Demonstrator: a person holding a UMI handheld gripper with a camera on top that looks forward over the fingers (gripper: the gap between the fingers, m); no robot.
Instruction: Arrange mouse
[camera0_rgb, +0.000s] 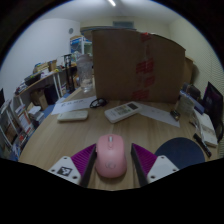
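Fingers of the gripper (110, 166) stood apart, and the pink mouse (110, 156) lay between them on the wooden desk (150, 128). Its long body pointed away along the fingers. The magenta pads (84, 160) were just beside its two flanks, but I could not tell whether they pressed on it or only stood next to it, because the mouse rested on the desk by itself. To the right of the right finger lay a dark round mouse pad (182, 152), near the mouse but apart from it. Beyond the fingers, further on the desk, a white remote control (124, 112) lay at an angle, and a white keyboard (72, 116) lay to its left. Behind them a big cardboard box (138, 60) stood upright. Shelves (22, 118) with books and small things ran along the left side of the desk
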